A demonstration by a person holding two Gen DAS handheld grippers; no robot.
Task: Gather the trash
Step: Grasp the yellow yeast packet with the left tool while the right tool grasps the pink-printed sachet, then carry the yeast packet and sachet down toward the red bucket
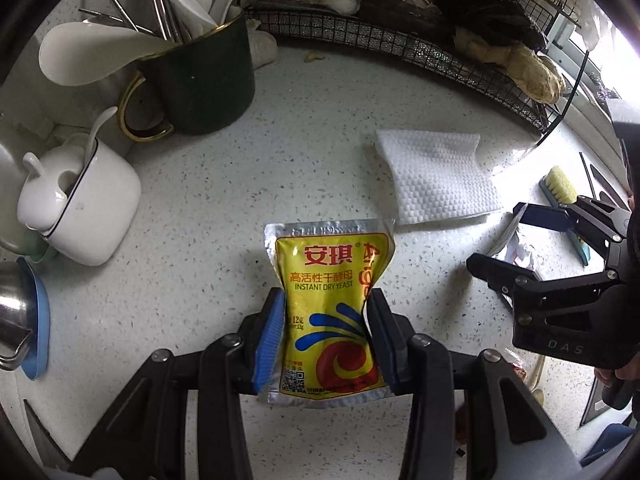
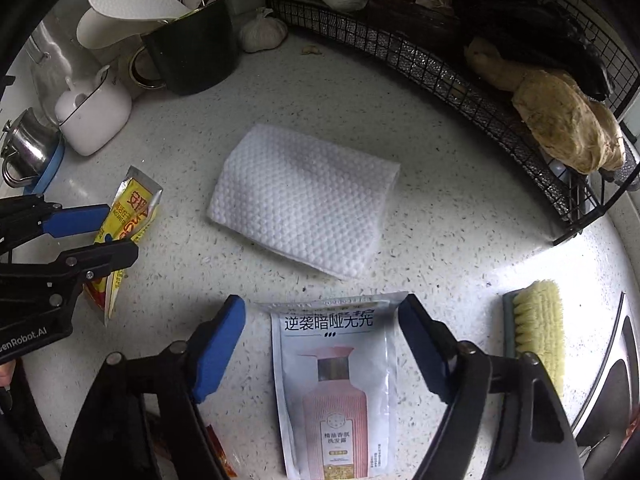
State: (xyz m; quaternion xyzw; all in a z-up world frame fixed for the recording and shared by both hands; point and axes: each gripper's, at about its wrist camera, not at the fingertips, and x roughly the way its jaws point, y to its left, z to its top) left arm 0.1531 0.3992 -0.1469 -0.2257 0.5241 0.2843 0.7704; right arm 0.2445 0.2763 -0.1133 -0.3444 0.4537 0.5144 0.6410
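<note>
A yellow instant dry yeast packet [image 1: 332, 264] hangs just above the speckled counter [image 1: 200, 208], and my left gripper [image 1: 326, 300] is shut on its lower half, blue pads pinching it inward. From the right wrist view the same packet [image 2: 136, 200] shows edge-on in the left gripper [image 2: 108, 232]. A white sachet printed with a pink bottle [image 2: 332, 380] lies flat on the counter between the fingers of my right gripper [image 2: 322, 304]. Its jaws stand open, and the left pad is clear of the sachet. A folded white paper towel [image 2: 304, 204] lies beyond it. The right gripper [image 1: 498, 236] also shows at the right of the left wrist view.
A dark mug of utensils [image 1: 200, 84] and a white lidded jar [image 1: 80, 200] stand at the back left, with a steel pot [image 1: 12, 320] beside them. A black wire basket [image 2: 460, 80] holds ginger and garlic. A scrub brush [image 2: 536, 328] lies at right. A red wrapper [image 2: 220, 456] lies near the front.
</note>
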